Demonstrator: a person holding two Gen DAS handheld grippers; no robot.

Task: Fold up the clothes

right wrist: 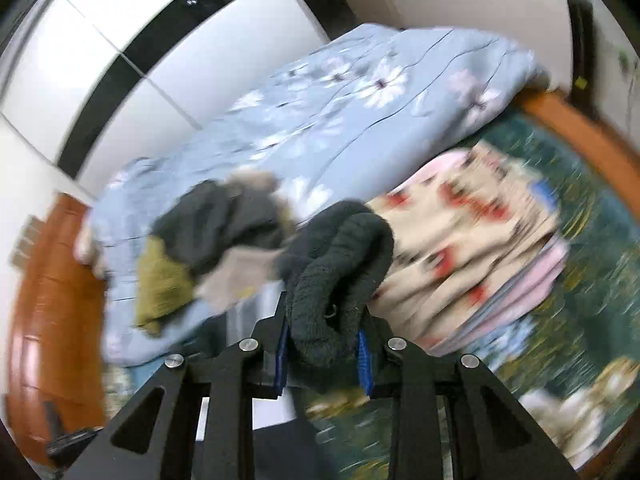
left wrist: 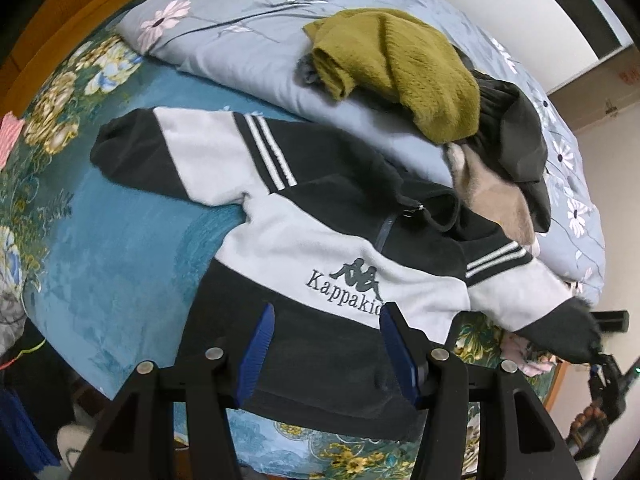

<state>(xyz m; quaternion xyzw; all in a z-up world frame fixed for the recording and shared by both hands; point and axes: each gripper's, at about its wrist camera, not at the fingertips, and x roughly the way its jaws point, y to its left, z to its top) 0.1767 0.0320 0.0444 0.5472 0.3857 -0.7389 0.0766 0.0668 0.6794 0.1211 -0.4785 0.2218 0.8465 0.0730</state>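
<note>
My left gripper (left wrist: 326,354) hangs with its jaws spread wide over the black hem of the fleece pullover (left wrist: 320,240), which lies face up across the middle of the left wrist frame on the teal floral bedspread (left wrist: 120,248). My right gripper (right wrist: 324,354) is clamped on the black cuff (right wrist: 340,256) of one sleeve; in the left view that cuff (left wrist: 568,336) shows at lower right, drawn off the bed's edge. The fleece looks thick, soft and light, so I judge it will drape and sag rather than hold a crease, and cling a little to the bedspread. Good holds are the cuffs, hem corners and shoulder seams by the white stripes (left wrist: 268,152). An olive knit (left wrist: 400,68) sits on the blue quilt (left wrist: 240,48) at the top of the frame.
</note>
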